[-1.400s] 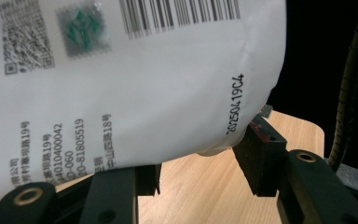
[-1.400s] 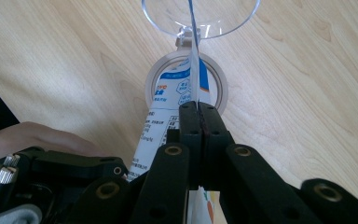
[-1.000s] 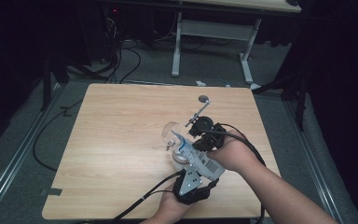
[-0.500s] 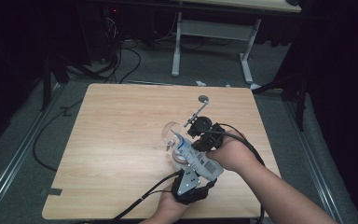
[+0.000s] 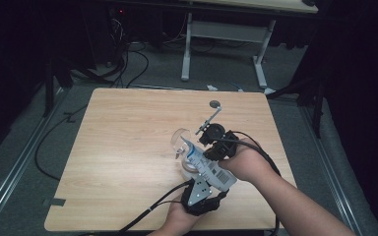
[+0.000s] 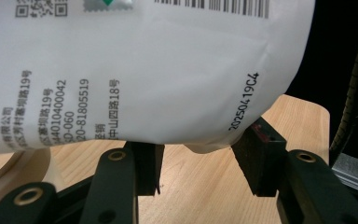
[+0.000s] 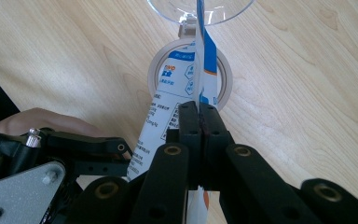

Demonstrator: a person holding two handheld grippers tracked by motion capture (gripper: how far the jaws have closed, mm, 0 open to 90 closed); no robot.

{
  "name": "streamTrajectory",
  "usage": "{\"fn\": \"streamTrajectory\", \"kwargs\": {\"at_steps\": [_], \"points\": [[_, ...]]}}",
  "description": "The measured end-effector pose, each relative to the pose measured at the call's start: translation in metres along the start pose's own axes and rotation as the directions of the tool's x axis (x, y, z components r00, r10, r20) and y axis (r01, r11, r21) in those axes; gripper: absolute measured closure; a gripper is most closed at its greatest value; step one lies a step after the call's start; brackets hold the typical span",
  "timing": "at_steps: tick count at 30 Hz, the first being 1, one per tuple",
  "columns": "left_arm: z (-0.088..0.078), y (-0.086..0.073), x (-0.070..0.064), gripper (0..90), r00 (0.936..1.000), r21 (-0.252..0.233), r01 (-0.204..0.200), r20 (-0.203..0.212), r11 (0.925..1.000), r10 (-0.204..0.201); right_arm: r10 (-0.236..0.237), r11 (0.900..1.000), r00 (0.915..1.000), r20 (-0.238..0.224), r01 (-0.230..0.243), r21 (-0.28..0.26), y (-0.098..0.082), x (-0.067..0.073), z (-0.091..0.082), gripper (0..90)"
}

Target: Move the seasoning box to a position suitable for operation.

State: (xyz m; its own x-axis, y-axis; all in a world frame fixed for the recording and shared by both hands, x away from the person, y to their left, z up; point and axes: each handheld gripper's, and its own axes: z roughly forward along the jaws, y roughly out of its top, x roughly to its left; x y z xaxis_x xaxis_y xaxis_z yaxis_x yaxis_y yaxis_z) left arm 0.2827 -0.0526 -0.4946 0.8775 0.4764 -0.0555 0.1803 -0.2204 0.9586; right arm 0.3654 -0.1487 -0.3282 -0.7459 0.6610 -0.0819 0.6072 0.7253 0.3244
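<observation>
I am holding a white printed plastic pouch with blue panels and a barcode (image 5: 210, 167) over the near right part of the light wooden desk (image 5: 128, 147), tilted so its far end is reaching into a clear plastic bowl-shaped cup (image 5: 179, 140). The tilt appears meant to guide the contents toward that cup, though I cannot tell whether anything is flowing.

My right gripper (image 7: 199, 114) is clamping the pouch's thin edge, jaws pressed together on the film. Pinching the seam there is probably keeping the pouch upright on its edge and aimed.

My left gripper (image 6: 198, 161) is sitting at the pouch's lower end (image 6: 144, 70), near the desk's near edge. Its jaws are standing apart with the rounded bottom resting just above them (contact is unclear), so it seems to be supporting rather than gripping.

Beneath the pouch a white roll of tape (image 7: 223, 77) is lying flat on the desk, just beside the cup. A small round grey disc (image 5: 215, 104) is lying towards the far edge, well apart.
</observation>
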Motion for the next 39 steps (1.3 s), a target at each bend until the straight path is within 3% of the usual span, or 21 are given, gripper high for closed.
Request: {"fn": "streamTrajectory", "kwargs": {"at_steps": [14, 39], "points": [[-0.001, -0.002, 0.002, 55.0, 1.0, 0.001, 0.003, -0.009, 1.0, -0.003, 0.0, 1.0, 1.0, 0.002, 0.0, -0.004, 0.0, -0.001, -0.002, 89.8], [-0.003, -0.024, 0.015, 55.5, 0.9989, 0.052, 0.028, -0.039, 0.9983, -0.026, 0.01, 1.0, 1.0, -0.002, -0.01, 0.01, -0.005, 0.0, -0.002, 89.7]]}}
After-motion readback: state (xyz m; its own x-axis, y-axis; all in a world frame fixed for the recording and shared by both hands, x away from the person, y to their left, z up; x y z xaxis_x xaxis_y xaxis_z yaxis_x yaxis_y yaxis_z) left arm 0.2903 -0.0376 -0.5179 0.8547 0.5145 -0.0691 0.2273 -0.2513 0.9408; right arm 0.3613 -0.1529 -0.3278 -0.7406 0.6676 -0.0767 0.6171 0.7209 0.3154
